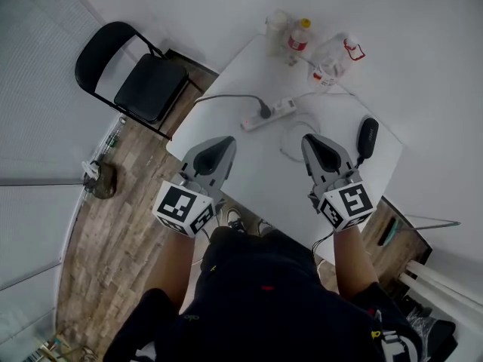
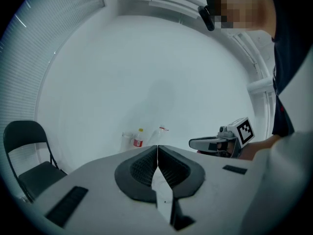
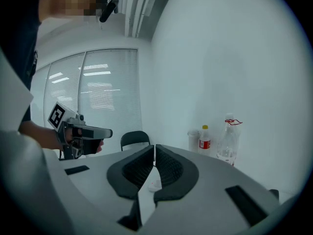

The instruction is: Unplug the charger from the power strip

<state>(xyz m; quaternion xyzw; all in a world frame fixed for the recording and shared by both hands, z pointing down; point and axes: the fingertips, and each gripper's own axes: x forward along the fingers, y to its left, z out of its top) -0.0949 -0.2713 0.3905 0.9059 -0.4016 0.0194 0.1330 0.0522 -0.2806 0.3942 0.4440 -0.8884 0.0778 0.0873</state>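
Charger plug (image 1: 265, 111) sits in power strip (image 1: 276, 110) on far part of white table (image 1: 249, 168), cable (image 1: 219, 96) arcing left | left gripper (image 1: 225, 139) over table's near-left part, jaws pressed together, nothing between | right gripper (image 1: 309, 139) beside it, apart, jaws together, empty, short of strip

Head camera: high up, looking steeply down on the counter (image 1: 264, 168). Gripper cameras: each close behind my jaws, facing near level toward the wall (image 2: 146, 72). Both share the red-label bottle (image 3: 204, 142) and chair (image 3: 134, 138). Left view catches my right gripper (image 2: 191, 143), right view my left gripper (image 3: 110, 132).
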